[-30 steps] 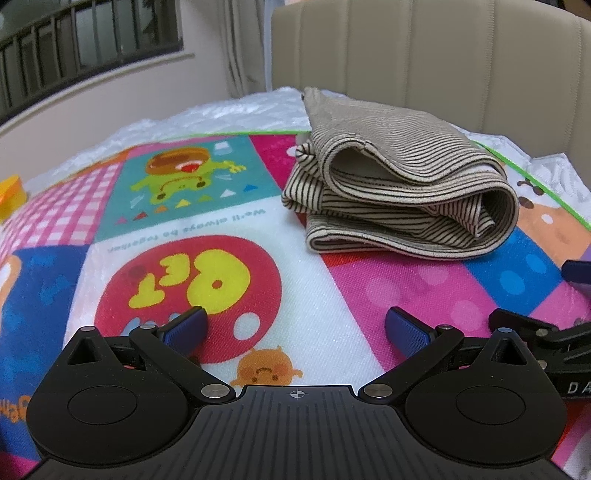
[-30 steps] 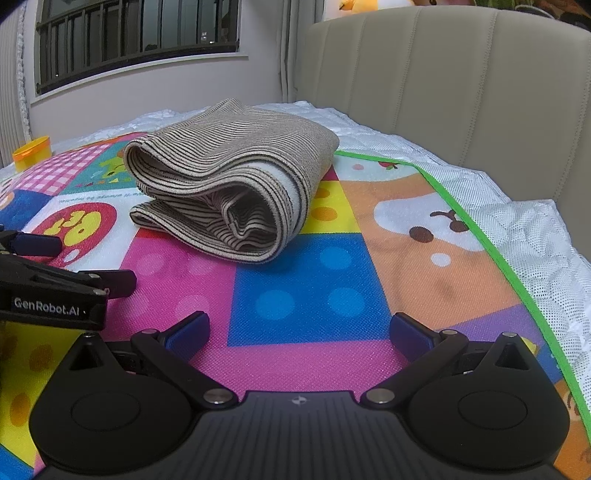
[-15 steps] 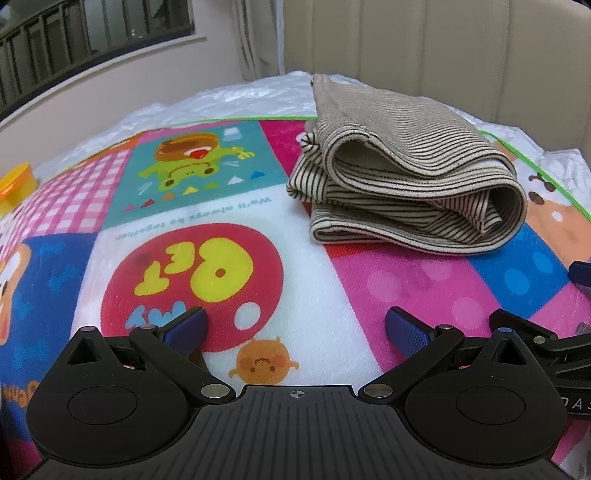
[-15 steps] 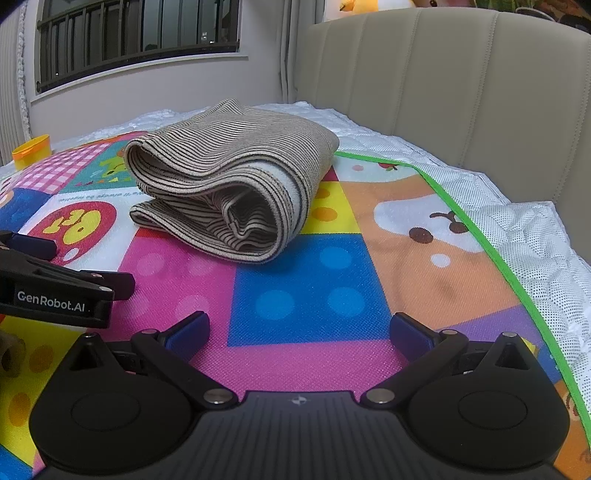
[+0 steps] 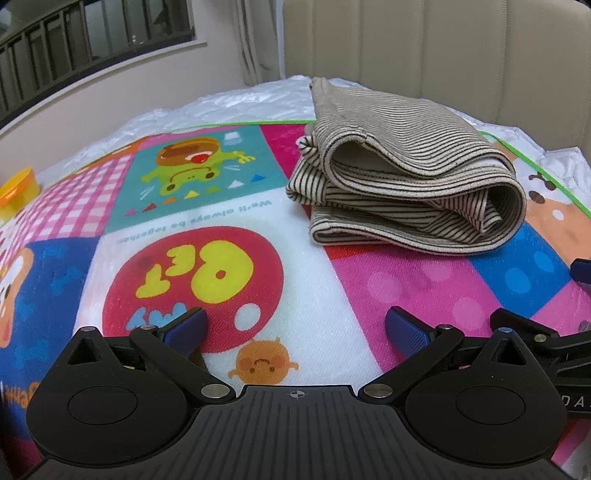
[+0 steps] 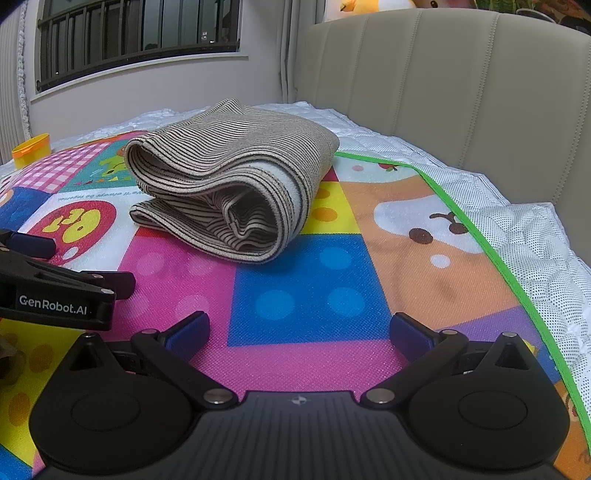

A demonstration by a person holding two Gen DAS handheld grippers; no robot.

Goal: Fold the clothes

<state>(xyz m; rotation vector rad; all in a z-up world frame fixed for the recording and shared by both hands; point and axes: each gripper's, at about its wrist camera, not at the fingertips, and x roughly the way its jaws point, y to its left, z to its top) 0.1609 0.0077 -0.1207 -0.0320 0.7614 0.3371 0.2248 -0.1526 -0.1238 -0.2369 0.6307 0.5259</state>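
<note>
Under both my grippers spreads the colourful play mat (image 5: pixel 303 280), laid over a white quilted mattress (image 6: pixel 535 236) with a beige padded headboard (image 6: pixel 461 85) rising behind it. Ahead of my left gripper (image 5: pixel 295 328), off to its right, lies the striped garment (image 5: pixel 399 184), folded into a thick bundle on the mat. From my right gripper (image 6: pixel 299 332) the same bundle sits ahead and a little to the left, its rolled edge turned toward me. Neither gripper touches the cloth; bare mat lies between the fingers and the fold on both sides, with nothing in the way.

My left gripper is spread wide, its blue pads (image 5: pixel 186 326) far apart over the red circle with yellow letters, holding nothing. My right gripper is equally wide and empty, over the pink and blue squares. In the right wrist view the left gripper's black body pokes in from the left edge, just beside my right one.

A barred window (image 6: pixel 136 33) sits in the far wall to the left. A small yellow tub with an orange lid (image 5: pixel 16 192) stands far off to the left at the mat's edge.
</note>
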